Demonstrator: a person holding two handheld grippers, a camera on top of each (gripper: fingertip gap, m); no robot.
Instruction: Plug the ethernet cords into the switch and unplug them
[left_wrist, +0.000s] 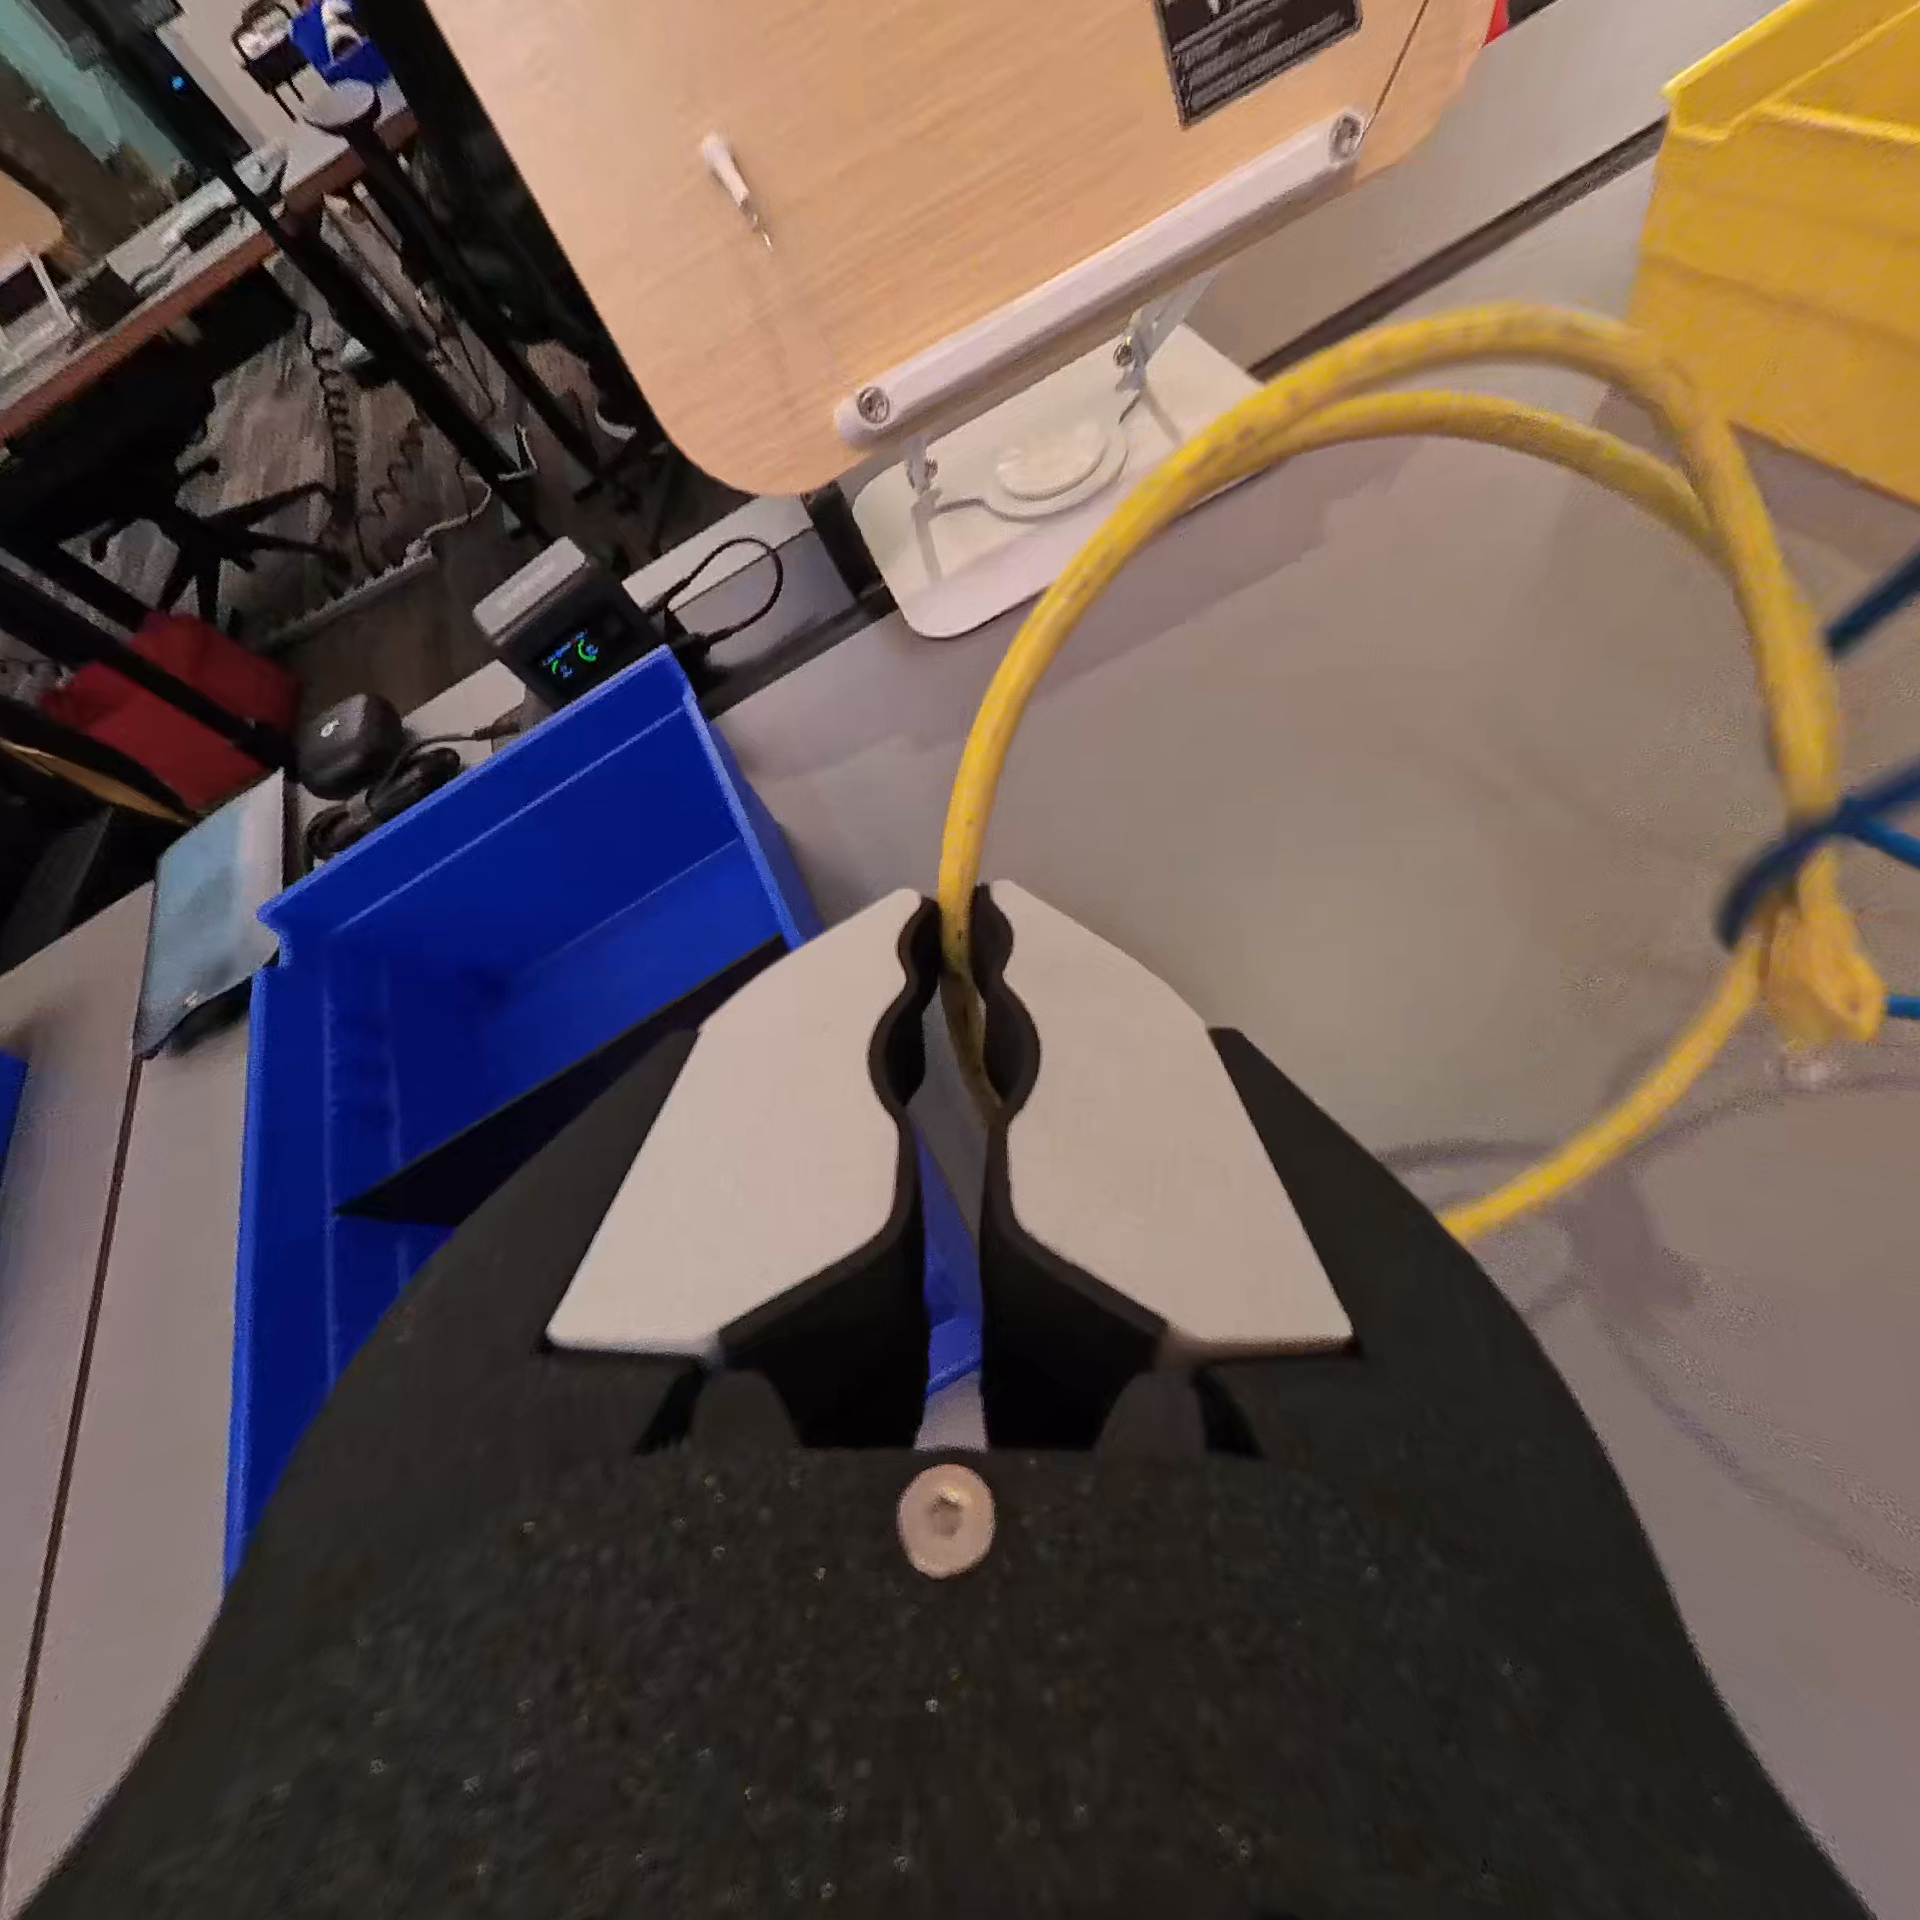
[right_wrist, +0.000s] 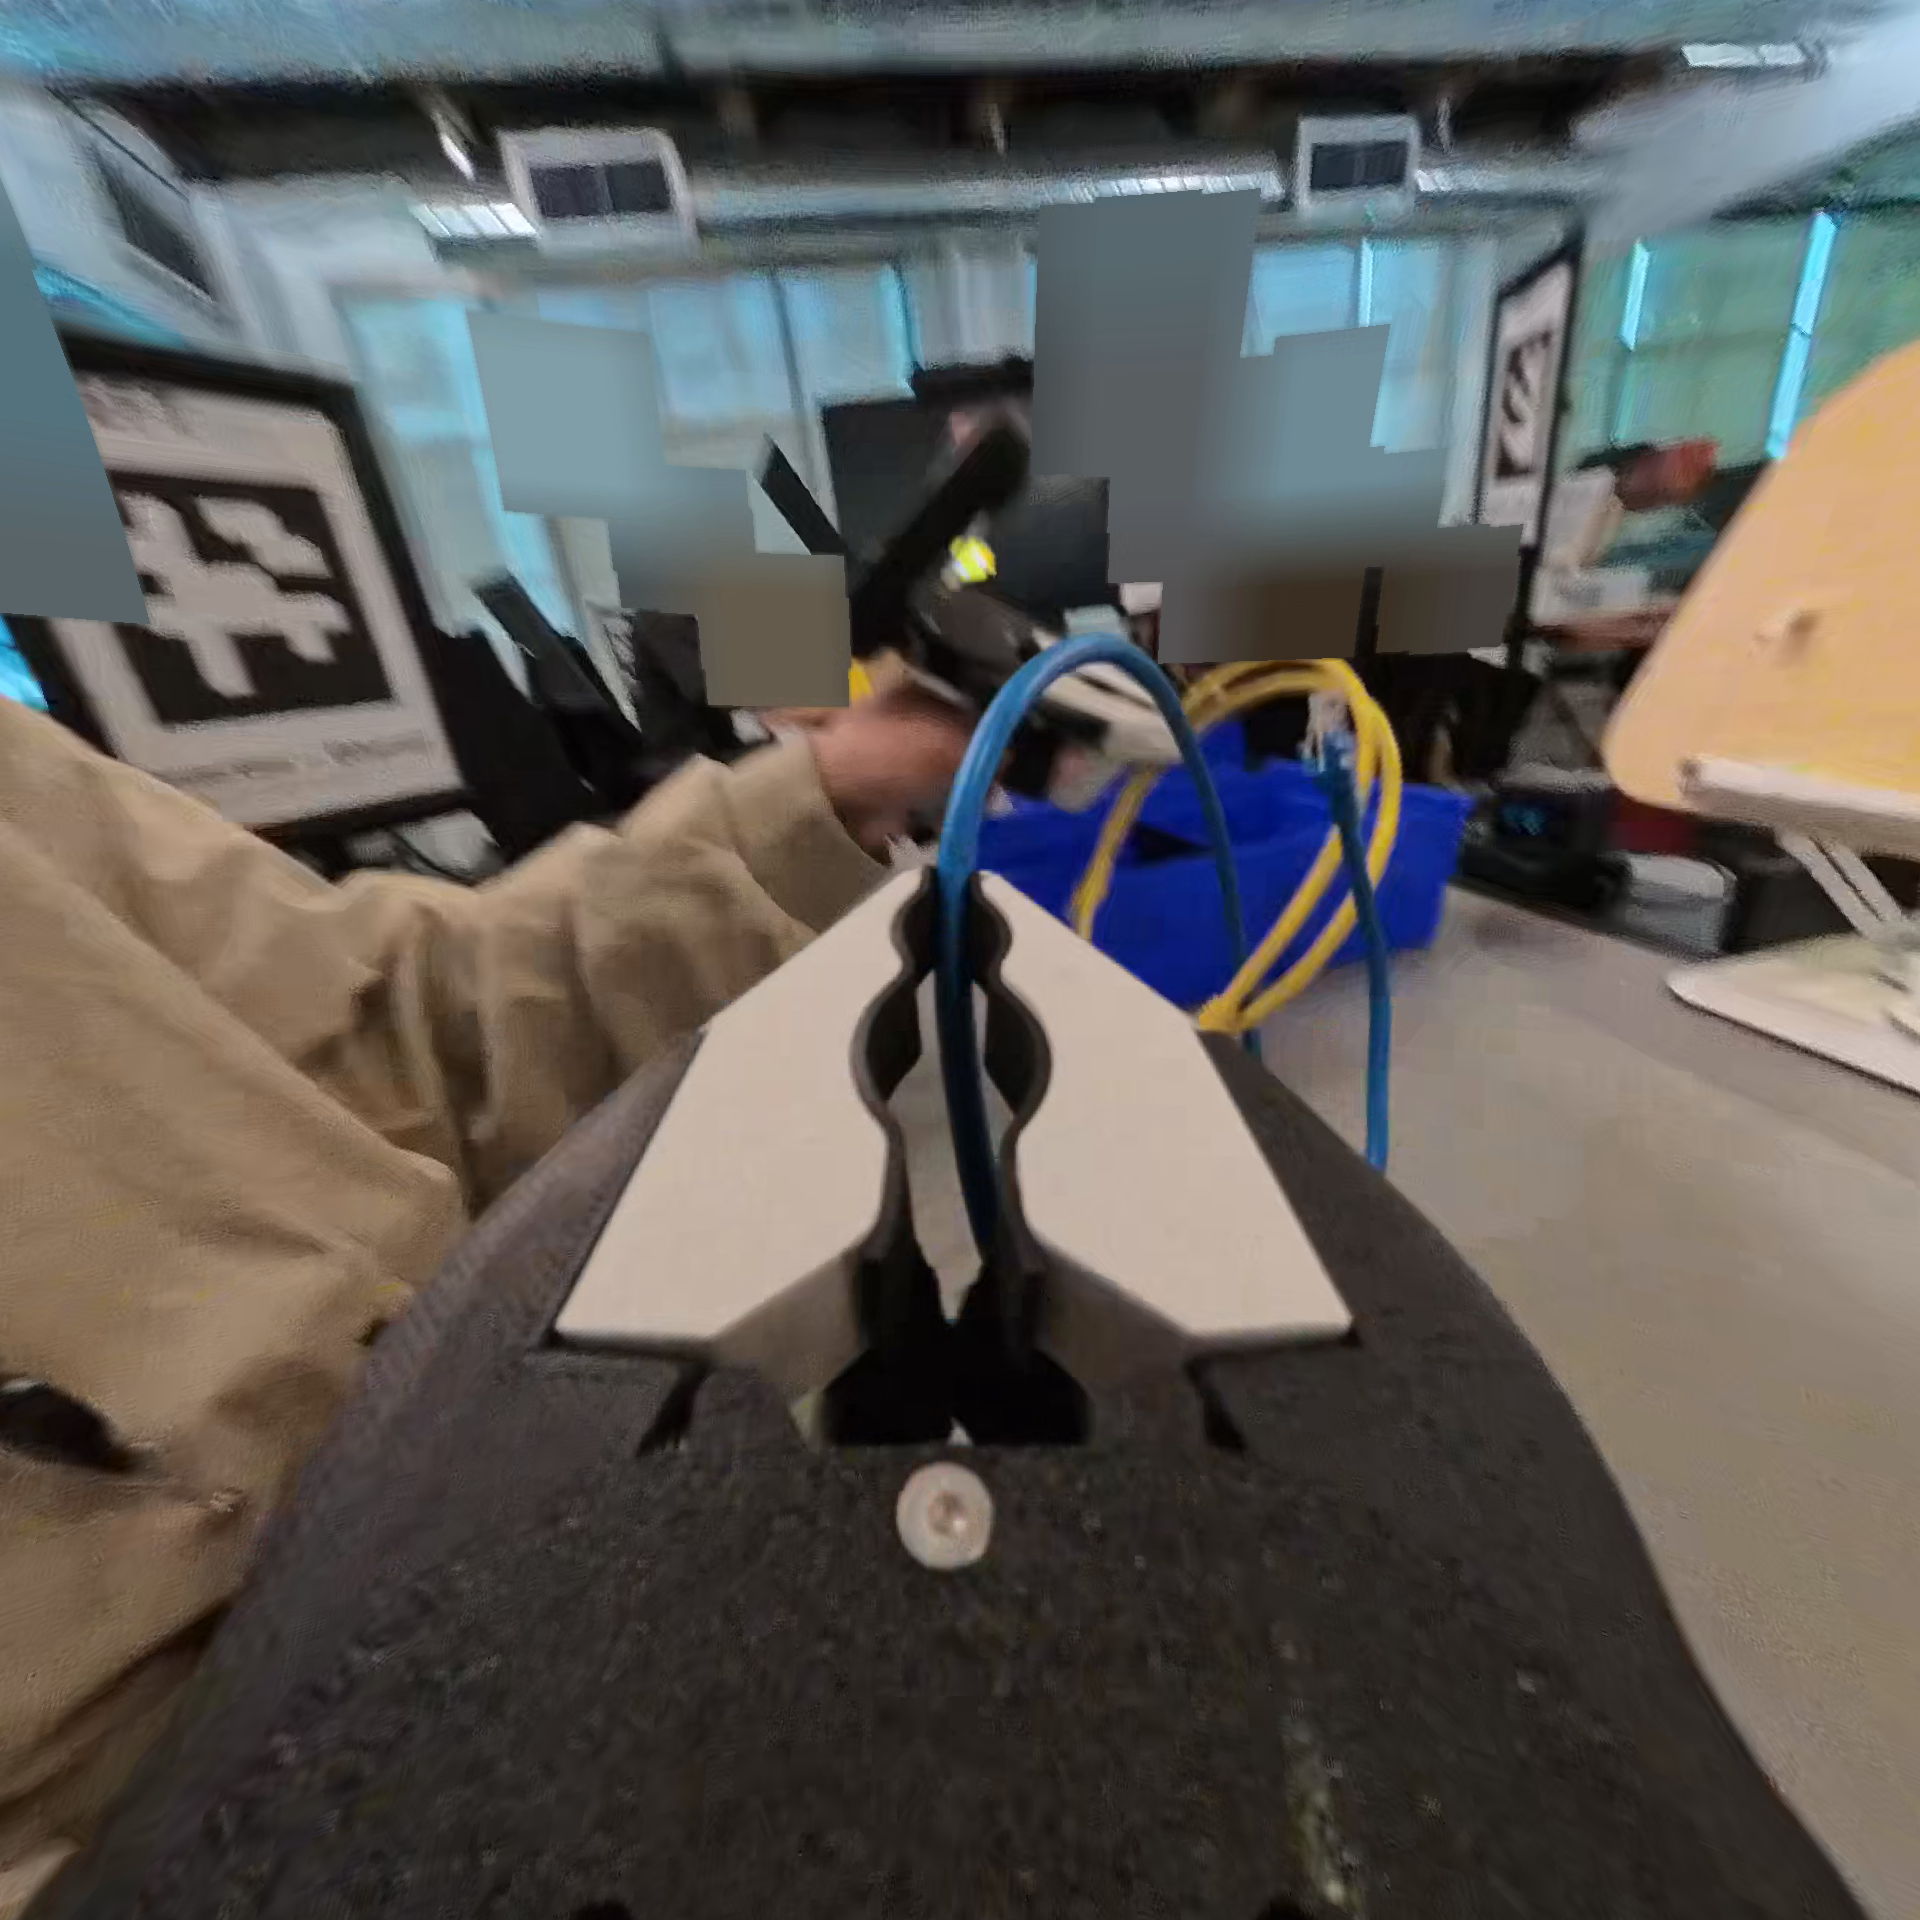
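Observation:
My left gripper (left_wrist: 961, 914) is shut on a yellow ethernet cord (left_wrist: 1091, 582) that rises from the fingertips and loops right; its yellow plug (left_wrist: 1823, 966) hangs at the right, tangled with a blue cord (left_wrist: 1860, 821). My right gripper (right_wrist: 951, 894) is shut on the blue ethernet cord (right_wrist: 1081, 675), which arches up and right; its plug (right_wrist: 1335, 748) points up. The yellow cord (right_wrist: 1299, 831) loops behind it, held by the left gripper (right_wrist: 1101, 717) farther off. No switch is in view.
A blue bin (left_wrist: 499, 935) sits left on the grey table (left_wrist: 1403, 831), a yellow bin (left_wrist: 1808, 260) at the far right. A tilted wooden board on a white stand (left_wrist: 935, 208) stands behind. A person's tan sleeve (right_wrist: 312, 987) fills the left of the right wrist view.

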